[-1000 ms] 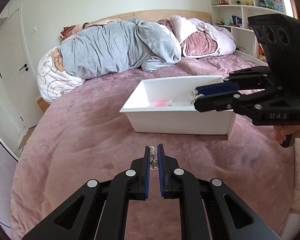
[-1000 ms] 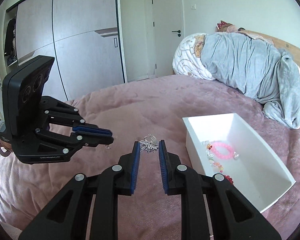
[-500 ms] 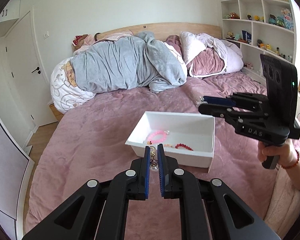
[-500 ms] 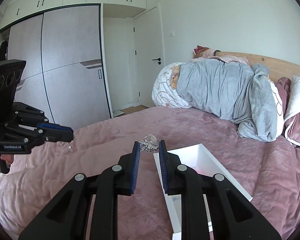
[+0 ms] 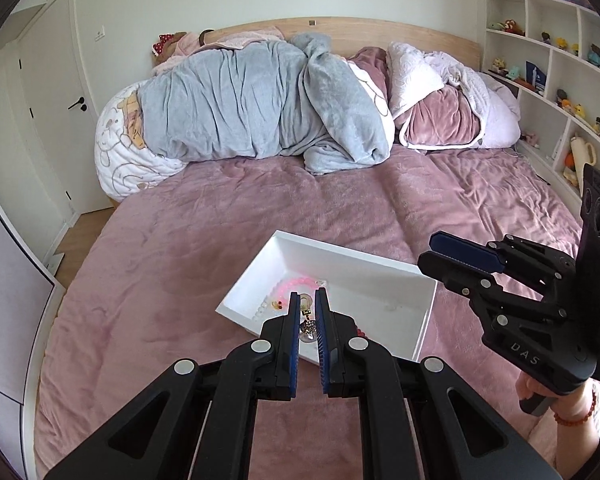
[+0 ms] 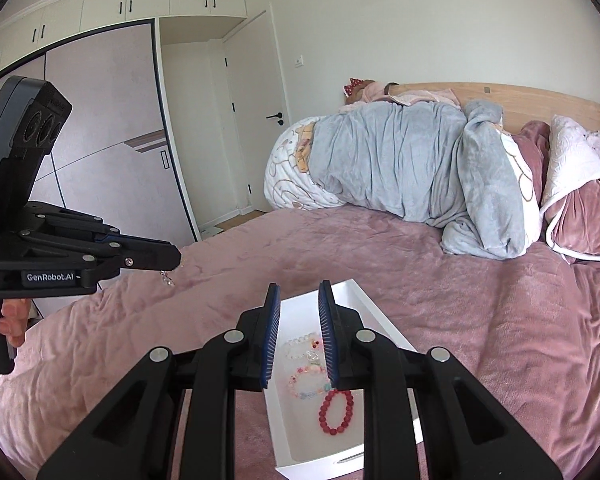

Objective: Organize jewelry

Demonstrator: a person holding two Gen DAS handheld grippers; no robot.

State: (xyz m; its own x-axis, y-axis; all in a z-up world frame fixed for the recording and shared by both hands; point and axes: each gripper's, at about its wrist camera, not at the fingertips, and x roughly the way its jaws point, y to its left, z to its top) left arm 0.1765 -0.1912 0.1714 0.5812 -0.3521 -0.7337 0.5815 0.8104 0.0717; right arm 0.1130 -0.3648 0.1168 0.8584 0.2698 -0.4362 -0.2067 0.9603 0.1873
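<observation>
A white box [image 5: 384, 276] lies on the pink bedspread and holds several bead bracelets, among them a pink one [image 5: 290, 286] and a red one [image 6: 336, 412]. My left gripper [image 5: 307, 300] is shut on a small dangling charm piece [image 5: 307, 322] and holds it above the box's near left corner; it also shows in the right wrist view [image 6: 176, 260] with the charm hanging [image 6: 167, 278]. My right gripper [image 6: 298, 294] is slightly open and empty above the box [image 6: 364, 300]; in the left wrist view [image 5: 430, 250] it hovers by the box's right end.
The bed [image 5: 228, 216] carries a rolled grey blanket [image 5: 260, 104] and pillows [image 5: 448, 116] at the headboard. Shelves with toys [image 5: 556, 60] stand on the right. A wardrobe [image 6: 100, 120] and a door [image 6: 260, 120] are on the left.
Both grippers rose and moved over the box. The silver piece held in my right gripper is gone from between its fingers, which have opened a little. The left keeps its charm.
</observation>
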